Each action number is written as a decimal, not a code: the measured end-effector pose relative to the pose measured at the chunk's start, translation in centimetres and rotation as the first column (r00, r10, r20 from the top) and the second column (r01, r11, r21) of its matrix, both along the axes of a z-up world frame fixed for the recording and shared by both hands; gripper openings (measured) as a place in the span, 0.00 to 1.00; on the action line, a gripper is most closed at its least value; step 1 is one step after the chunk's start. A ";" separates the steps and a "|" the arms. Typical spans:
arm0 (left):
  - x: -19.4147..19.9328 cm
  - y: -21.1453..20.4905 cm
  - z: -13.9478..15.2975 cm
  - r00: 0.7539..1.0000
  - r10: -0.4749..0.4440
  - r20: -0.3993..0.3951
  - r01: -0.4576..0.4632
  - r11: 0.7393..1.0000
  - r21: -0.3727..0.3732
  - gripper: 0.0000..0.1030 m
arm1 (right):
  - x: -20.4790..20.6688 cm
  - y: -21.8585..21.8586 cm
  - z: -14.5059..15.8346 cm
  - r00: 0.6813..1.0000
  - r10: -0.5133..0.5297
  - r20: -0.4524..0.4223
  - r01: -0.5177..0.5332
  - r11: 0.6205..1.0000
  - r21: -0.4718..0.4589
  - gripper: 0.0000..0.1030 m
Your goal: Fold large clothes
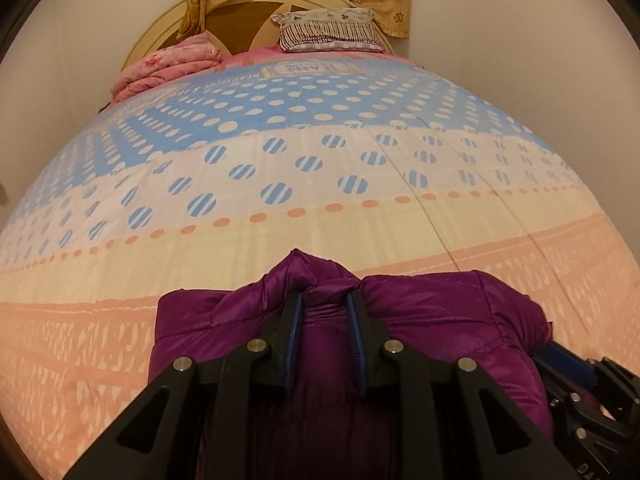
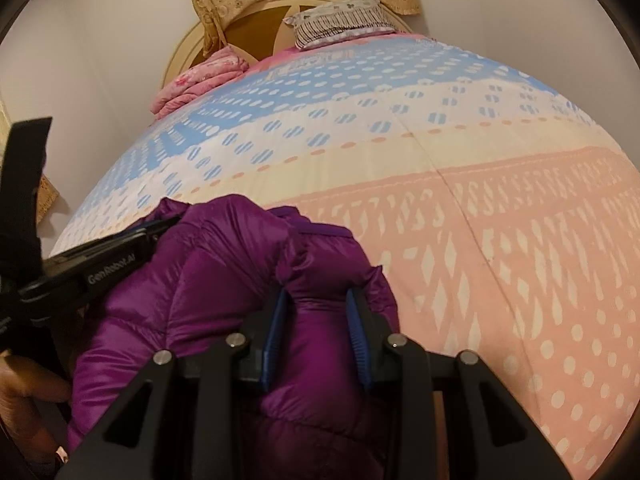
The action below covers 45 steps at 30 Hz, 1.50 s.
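Both grippers (image 1: pixel 326 300) (image 2: pixel 320 298) clamping half-hidden purple jacket (image 1: pixel 432 312)

Two close wrist views along the tongs toward the headboard (image 1: pixel 172 28), both sharing the bedspread (image 1: pixel 280 208).

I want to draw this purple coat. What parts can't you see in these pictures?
- Coat lower half: both views, cut off by the bottom edge and covered by the left gripper and right gripper.
- Sleeves, zipper: both views, lost in bunched folds.
- Sheet label words: left view, too small.
- Bed's near edge: hidden by the coat.
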<state>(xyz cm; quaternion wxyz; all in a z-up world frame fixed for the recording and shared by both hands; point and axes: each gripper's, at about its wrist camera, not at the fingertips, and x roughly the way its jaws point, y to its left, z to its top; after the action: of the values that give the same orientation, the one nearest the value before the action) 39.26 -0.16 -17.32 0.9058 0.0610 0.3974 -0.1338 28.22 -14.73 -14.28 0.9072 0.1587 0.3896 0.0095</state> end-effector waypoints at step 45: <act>-10.0 2.8 3.6 1.000 -0.030 0.000 0.030 0.998 -0.061 0.24 | -5.7 0.7 1.1 0.999 0.016 0.030 -0.015 1.000 -0.013 0.48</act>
<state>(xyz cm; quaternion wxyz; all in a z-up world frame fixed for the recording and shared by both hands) 29.29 2.62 -13.71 0.9049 0.0390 0.3927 -0.1595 22.50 -14.03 -13.18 0.9138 0.1499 0.3772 0.0165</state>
